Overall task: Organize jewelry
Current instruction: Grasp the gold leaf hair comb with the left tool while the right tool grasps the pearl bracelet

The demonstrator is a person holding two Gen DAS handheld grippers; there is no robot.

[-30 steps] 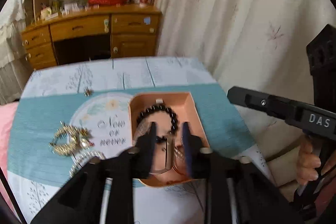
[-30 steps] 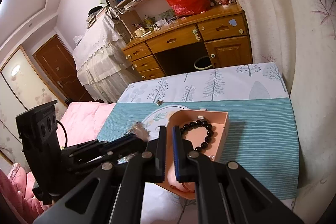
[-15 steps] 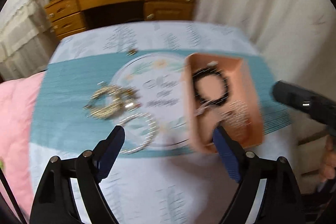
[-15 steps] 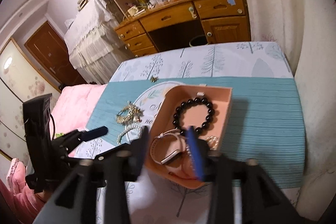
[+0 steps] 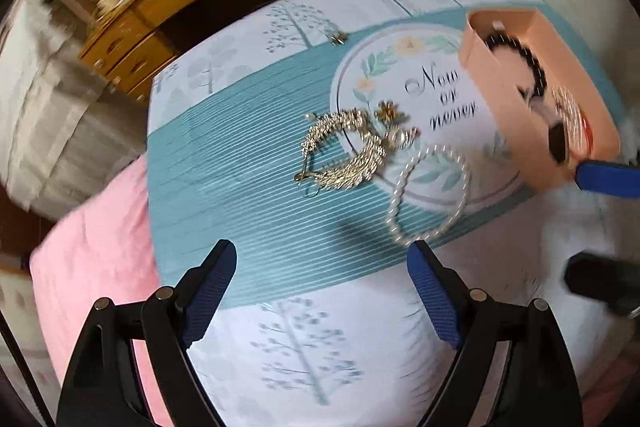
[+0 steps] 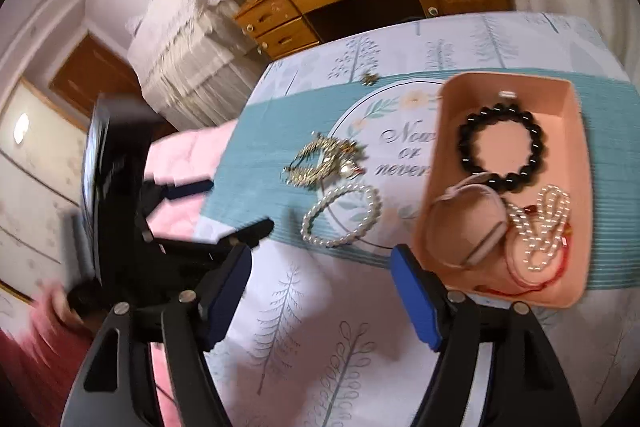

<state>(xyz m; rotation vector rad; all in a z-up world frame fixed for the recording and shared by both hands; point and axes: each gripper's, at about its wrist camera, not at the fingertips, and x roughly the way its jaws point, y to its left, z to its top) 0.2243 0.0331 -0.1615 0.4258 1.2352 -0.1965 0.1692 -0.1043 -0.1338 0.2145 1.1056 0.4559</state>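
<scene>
The pearl bracelet lies flat on the surface, half on the teal stripe of the cloth and half on the printed circle, just ahead of my left hand-held gripper. I judge it light and limp: a strung loop of small round beads that will sag and swing once lifted. The beads look smooth, so they could roll out from between flat pads. I would pinch across one side of the loop, at the near arc, with one pad inside the ring and one outside.

Touching its far edge is the gold jewelry piece, a tangle of chain and ornament with a hook at its left end. That one may snag the pearls, so I would lift away from it.

The peach tray sits to the right, already holding a black bead bracelet, a pink watch and a pearl strand.

Both pairs of jaws have just been opening and stand wide, nothing between them; my right hand-held gripper hovers near the tray's corner.
</scene>
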